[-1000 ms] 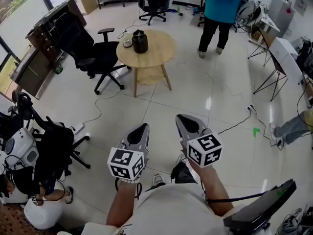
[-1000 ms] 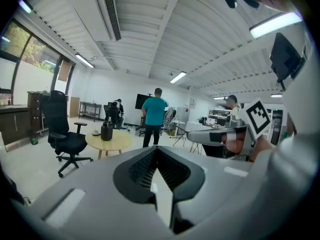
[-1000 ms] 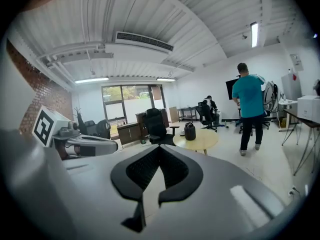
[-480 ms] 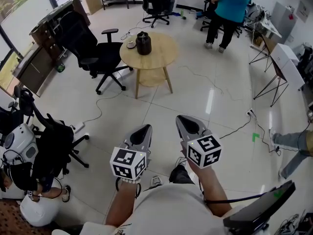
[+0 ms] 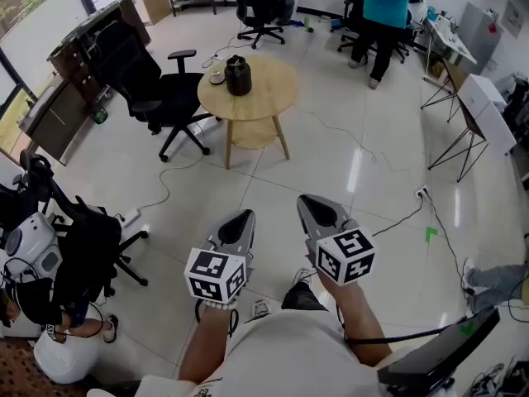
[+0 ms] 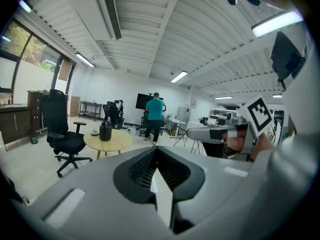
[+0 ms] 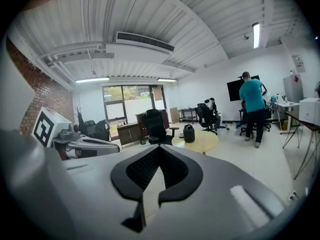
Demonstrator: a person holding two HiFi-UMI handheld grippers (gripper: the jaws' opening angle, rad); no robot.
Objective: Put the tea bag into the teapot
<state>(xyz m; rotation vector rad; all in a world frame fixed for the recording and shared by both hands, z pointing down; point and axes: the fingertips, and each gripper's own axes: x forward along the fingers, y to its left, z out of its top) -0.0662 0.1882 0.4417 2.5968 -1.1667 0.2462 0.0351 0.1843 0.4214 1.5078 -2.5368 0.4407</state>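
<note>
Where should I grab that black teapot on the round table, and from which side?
Too far to make out a handle. The teapot stands upright on the table, a small dish close at its left in the head view. I would come from its open right side and close the jaws across the body.

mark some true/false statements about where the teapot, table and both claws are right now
1. The black teapot stands on the round wooden table. True.
2. The left claw holds a tea bag. False: its jaws are together with nothing between them.
3. The right claw hangs over the table. False: it is over the floor, well short of the table.
4. A black office chair stands beside the table. True.
5. Nobody else is in the room. False: a person in a teal top stands beyond the table.
</note>
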